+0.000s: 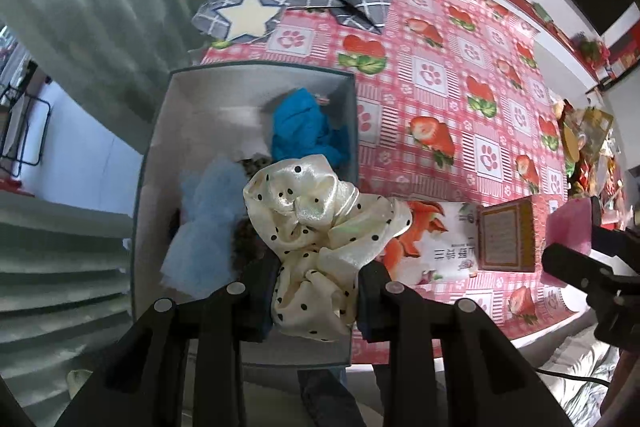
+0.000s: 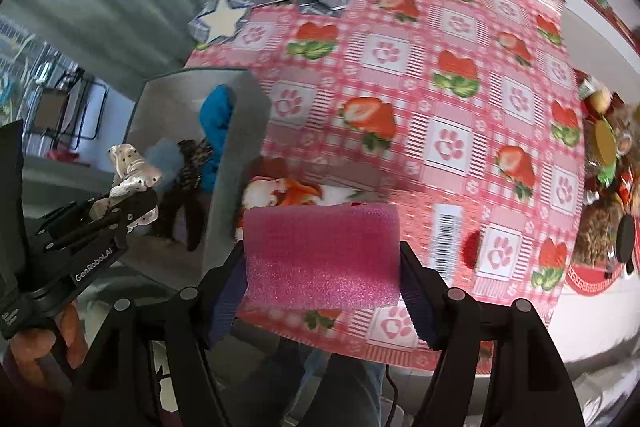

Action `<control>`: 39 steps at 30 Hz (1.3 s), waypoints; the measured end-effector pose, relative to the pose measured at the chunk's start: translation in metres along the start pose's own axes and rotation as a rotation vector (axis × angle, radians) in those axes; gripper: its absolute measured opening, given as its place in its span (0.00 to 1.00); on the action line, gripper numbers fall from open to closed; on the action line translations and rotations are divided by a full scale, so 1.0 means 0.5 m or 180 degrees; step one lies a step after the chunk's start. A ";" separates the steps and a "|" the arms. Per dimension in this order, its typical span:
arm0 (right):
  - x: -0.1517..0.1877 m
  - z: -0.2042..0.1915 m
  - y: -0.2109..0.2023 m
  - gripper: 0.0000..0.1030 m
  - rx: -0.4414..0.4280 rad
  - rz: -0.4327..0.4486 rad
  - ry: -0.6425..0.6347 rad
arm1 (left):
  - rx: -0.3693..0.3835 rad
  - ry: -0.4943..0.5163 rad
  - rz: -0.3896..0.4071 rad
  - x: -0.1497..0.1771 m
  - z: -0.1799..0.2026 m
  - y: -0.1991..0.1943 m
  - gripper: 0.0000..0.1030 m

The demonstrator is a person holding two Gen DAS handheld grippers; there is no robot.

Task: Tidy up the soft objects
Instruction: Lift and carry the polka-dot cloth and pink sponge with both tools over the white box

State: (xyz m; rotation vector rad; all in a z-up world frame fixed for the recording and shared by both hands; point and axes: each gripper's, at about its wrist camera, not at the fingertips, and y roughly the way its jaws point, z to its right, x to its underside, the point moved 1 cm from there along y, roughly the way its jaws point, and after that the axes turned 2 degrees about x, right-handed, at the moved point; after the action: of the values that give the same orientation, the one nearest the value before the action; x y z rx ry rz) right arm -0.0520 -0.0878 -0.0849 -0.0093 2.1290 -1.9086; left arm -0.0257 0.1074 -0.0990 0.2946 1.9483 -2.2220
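While both hands hang over the table's near edge, each holds one item. Left gripper [image 1: 318, 291]: clamped on a cream satin scrunchie with black dots [image 1: 320, 227], above the grey open box [image 1: 152, 163]; slippery, limp, best pinched through its bunched middle. Right gripper [image 2: 322, 267]: closed across a pink foam block [image 2: 322, 259], over the strawberry-print tablecloth [image 2: 460, 99], just beside the box; light, springy, gripped on its flat sides. Box contents: blue plush [image 1: 308, 127], pale blue fabric [image 1: 208, 219].

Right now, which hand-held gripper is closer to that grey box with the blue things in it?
Left. The left hand-held gripper, holding the dotted cream scrunchie, hangs over the grey box. The right hand-held gripper, holding pink foam, is beside it over the tablecloth.
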 end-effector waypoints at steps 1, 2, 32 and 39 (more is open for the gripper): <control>-0.002 -0.012 0.003 0.70 -0.0005 -0.0012 -0.0041 | -0.0003 -0.0018 0.0002 0.001 -0.006 -0.001 0.33; -0.004 -0.020 0.006 0.70 -0.0011 -0.0022 -0.0070 | -0.0008 -0.0039 0.0003 0.003 -0.014 -0.002 0.33; -0.053 -0.240 0.066 0.70 -0.0162 -0.0235 -0.0826 | -0.0133 -0.0505 -0.0046 0.040 -0.149 -0.007 0.33; -0.064 -0.263 0.074 0.70 -0.0177 -0.0241 -0.0885 | -0.0145 -0.0523 -0.0066 0.037 -0.155 0.000 0.33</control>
State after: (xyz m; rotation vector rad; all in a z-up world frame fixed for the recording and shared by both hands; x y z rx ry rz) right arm -0.0424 0.0509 -0.1030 -0.3502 2.0174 -1.7687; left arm -0.0406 0.1842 -0.1134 0.0826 1.9200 -2.1364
